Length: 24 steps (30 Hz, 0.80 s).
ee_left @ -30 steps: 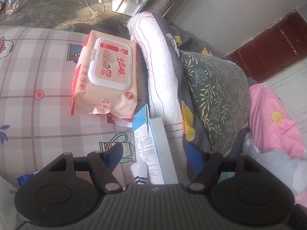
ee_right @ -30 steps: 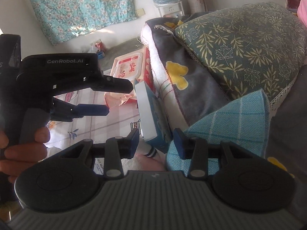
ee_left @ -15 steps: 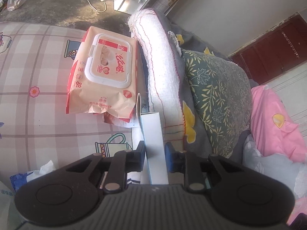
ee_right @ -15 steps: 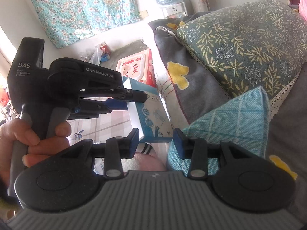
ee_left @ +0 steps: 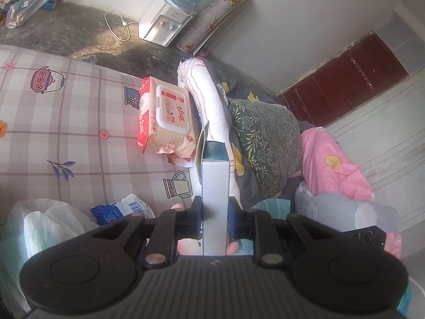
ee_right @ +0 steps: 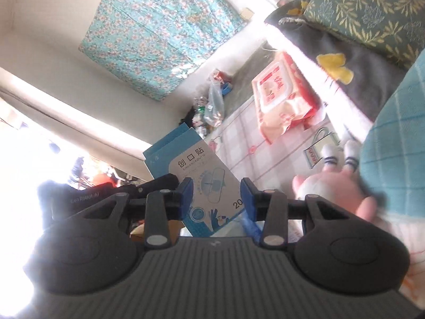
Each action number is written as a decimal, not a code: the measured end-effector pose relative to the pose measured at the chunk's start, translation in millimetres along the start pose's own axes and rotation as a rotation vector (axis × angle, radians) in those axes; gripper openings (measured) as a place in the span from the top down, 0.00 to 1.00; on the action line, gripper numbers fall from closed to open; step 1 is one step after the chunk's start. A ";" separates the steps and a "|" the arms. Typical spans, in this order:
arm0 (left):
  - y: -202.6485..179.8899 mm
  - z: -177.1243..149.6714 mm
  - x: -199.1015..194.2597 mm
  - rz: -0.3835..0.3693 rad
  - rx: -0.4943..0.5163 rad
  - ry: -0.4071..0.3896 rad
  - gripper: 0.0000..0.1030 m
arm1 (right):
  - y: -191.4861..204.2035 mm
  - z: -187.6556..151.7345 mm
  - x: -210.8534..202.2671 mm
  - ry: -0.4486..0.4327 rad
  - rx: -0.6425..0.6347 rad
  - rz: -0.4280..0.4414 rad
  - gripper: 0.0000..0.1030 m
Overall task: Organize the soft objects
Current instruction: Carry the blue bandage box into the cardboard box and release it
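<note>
My left gripper (ee_left: 214, 210) is shut on a white and blue bandage box (ee_left: 214, 186), held edge-on above the bed. The same box (ee_right: 204, 183) shows in the right wrist view, in front of my open, empty right gripper (ee_right: 215, 192), with the left gripper's black body (ee_right: 111, 194) beside it. A pink wet-wipes pack (ee_left: 166, 121) lies on the checked sheet. A pink plush toy with striped socks (ee_right: 334, 178) lies by a teal checked cloth (ee_right: 393, 146). A green leaf-print pillow (ee_left: 265, 143) rests on a grey blanket.
A white rolled quilt edge (ee_left: 209, 103) runs beside the wipes. White plastic bags (ee_left: 47, 226) and a blue-white packet (ee_left: 119, 208) lie at the sheet's near left. A pink blanket (ee_left: 334, 164) is at right. A water dispenser (ee_left: 164, 24) stands on the floor.
My left gripper has shut on the bandage box and lifted it up off the bed. My right gripper has swung left and tilted, so it faces the lifted box.
</note>
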<state>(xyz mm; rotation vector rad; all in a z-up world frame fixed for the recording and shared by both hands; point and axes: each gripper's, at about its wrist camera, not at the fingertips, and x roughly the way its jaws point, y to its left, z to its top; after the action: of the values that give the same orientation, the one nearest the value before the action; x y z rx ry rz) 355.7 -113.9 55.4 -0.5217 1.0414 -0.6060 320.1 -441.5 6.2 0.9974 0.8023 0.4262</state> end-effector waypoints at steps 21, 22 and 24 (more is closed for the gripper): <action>119.8 -75.2 -241.0 -0.067 -0.059 -0.232 0.80 | 160.9 -147.0 136.6 0.377 -0.059 0.257 0.55; 129.0 -77.1 -249.0 -0.047 -0.070 -0.246 0.80 | 174.5 -158.2 151.7 0.406 -0.074 0.241 0.55; 155.8 -80.4 -266.6 -0.004 -0.117 -0.275 0.79 | 182.0 -166.5 163.6 0.425 -0.081 0.229 0.54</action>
<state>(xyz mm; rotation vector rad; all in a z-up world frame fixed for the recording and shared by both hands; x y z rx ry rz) 216.6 171.6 87.8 -0.6887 0.8179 -0.4632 305.2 -149.1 49.4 0.9387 1.0444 0.8819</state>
